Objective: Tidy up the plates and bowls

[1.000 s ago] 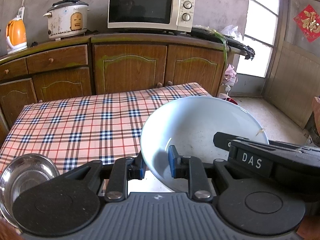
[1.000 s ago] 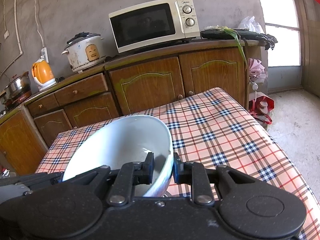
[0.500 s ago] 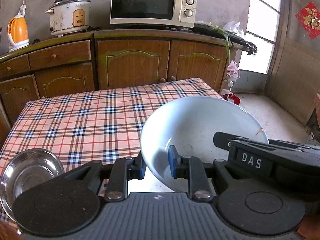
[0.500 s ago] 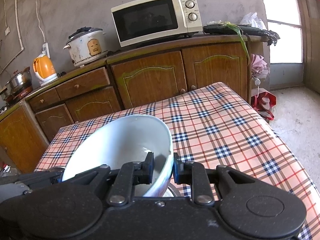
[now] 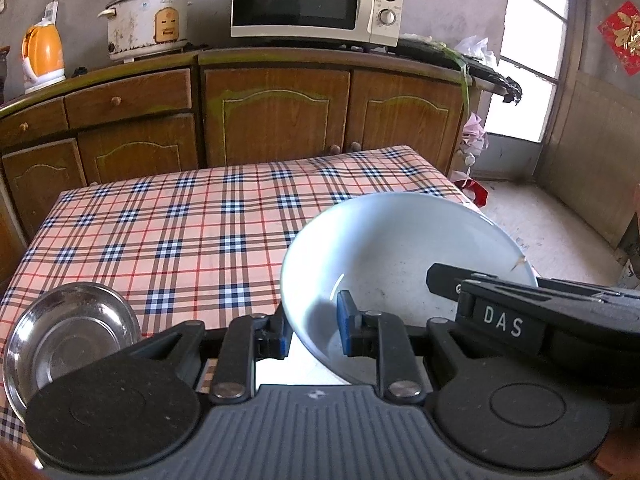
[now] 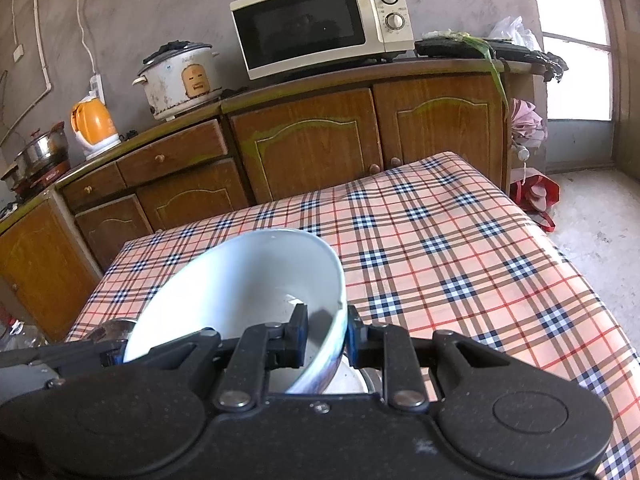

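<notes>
A white bowl (image 5: 404, 256) is held tilted above the near edge of the plaid table (image 5: 192, 224). My left gripper (image 5: 312, 330) is shut on its left rim. My right gripper (image 6: 326, 338) is shut on its right rim, and the bowl (image 6: 244, 288) fills the lower middle of the right wrist view. The right gripper's body (image 5: 532, 320) shows at the right of the left wrist view. A steel bowl (image 5: 68, 336) sits on the table at the near left. Something white and round (image 6: 344, 380) lies under the held bowl; I cannot tell what.
Wooden cabinets (image 5: 276, 112) stand behind the table, with a microwave (image 5: 316, 0), a rice cooker (image 5: 146, 20) and an orange kettle (image 5: 42, 56) on top. A bare floor (image 5: 540, 224) and a window lie to the right. A steel pot (image 6: 40, 152) sits far left.
Both grippers and the white bowl have risen and tilted a little, so more of the table and the steel bowl shows. The grip on the bowl is unchanged.
</notes>
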### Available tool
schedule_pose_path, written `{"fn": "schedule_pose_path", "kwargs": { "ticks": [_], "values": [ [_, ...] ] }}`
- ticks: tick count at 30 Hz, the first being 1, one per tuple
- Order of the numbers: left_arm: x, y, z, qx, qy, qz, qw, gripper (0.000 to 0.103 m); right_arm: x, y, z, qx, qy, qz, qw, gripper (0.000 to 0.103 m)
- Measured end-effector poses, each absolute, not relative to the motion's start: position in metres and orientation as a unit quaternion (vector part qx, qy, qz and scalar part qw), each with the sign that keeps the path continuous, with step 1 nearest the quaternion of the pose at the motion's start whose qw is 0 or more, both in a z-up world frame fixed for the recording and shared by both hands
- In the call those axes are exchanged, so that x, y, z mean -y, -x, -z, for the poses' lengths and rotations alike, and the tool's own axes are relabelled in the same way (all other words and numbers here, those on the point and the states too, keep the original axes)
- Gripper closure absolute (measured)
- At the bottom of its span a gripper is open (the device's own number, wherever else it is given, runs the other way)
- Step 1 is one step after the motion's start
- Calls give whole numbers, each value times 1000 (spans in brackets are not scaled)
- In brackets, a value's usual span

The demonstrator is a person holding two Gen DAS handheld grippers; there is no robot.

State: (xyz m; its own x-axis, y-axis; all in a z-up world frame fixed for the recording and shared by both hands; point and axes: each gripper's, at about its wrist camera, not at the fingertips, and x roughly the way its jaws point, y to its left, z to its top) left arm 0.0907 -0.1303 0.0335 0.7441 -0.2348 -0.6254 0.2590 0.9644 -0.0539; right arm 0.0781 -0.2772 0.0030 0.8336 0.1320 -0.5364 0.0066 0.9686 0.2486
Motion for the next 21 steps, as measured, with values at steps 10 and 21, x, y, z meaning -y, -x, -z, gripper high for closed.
{"fn": "schedule_pose_path", "kwargs": {
  "ticks": [10, 21],
  "values": [
    [125, -91, -29, -338, -15, 129, 932, 81, 272, -78, 2, -293, -118, -36, 948, 78],
    [122, -91, -23, -346, -14, 126, 930, 81, 269, -79, 10, -302, -118, -38, 945, 78]
  ]
}}
